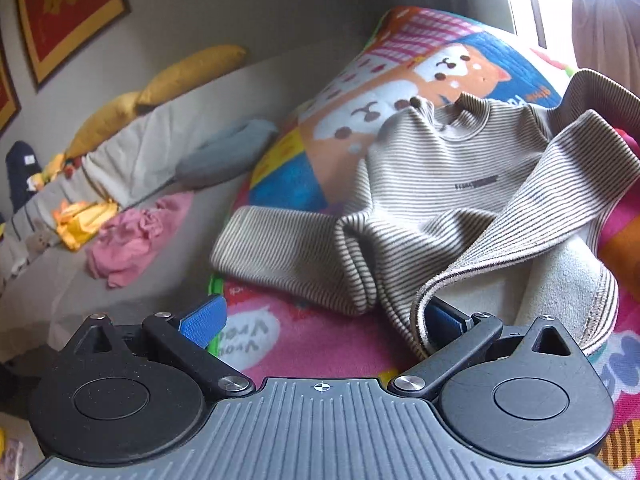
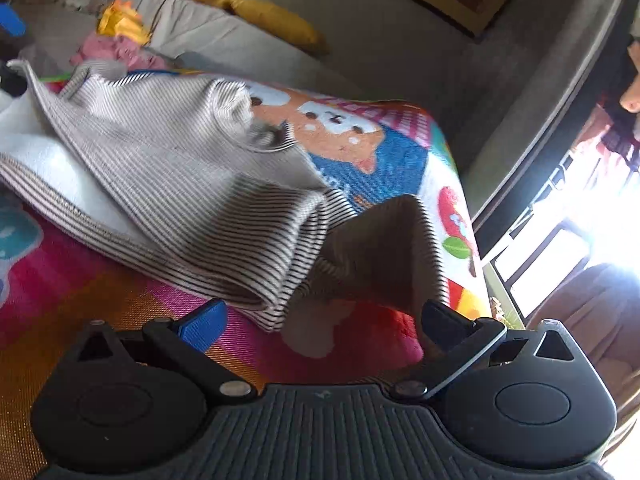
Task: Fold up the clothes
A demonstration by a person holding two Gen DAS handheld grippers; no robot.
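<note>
Left wrist view: The left claw (image 1: 320,322) is wide open, its two blue pads far apart. A striped top (image 1: 432,184) lies on a bright cartoon mat (image 1: 288,340), front up, with its neck hole at the far end. One sleeve (image 1: 280,248) sticks out flat to the left side of the picture. The bottom edge of the top is flipped up and drapes over the claw's right finger (image 1: 444,322), so the soft pale inside shows. The left pad (image 1: 202,320) touches nothing. Past the mat there is a pink cloth (image 1: 132,236), a yellow cloth (image 1: 84,220), a grey pillow (image 1: 224,152) and yellow pillows (image 1: 188,72). Red pictures (image 1: 68,12) hang on the wall.

Right wrist view: The right claw (image 2: 322,320) is open too. The top (image 2: 168,168) lies just ahead of it on the mat (image 2: 80,288). The other sleeve (image 2: 384,248) stands up in a fold and touches the claw's right finger (image 2: 444,320); the fold is dark, so it is hard to tell if it rests on the pad or behind it. The left pad (image 2: 202,324) is free. A bright window (image 2: 560,248) is on the right.
</note>
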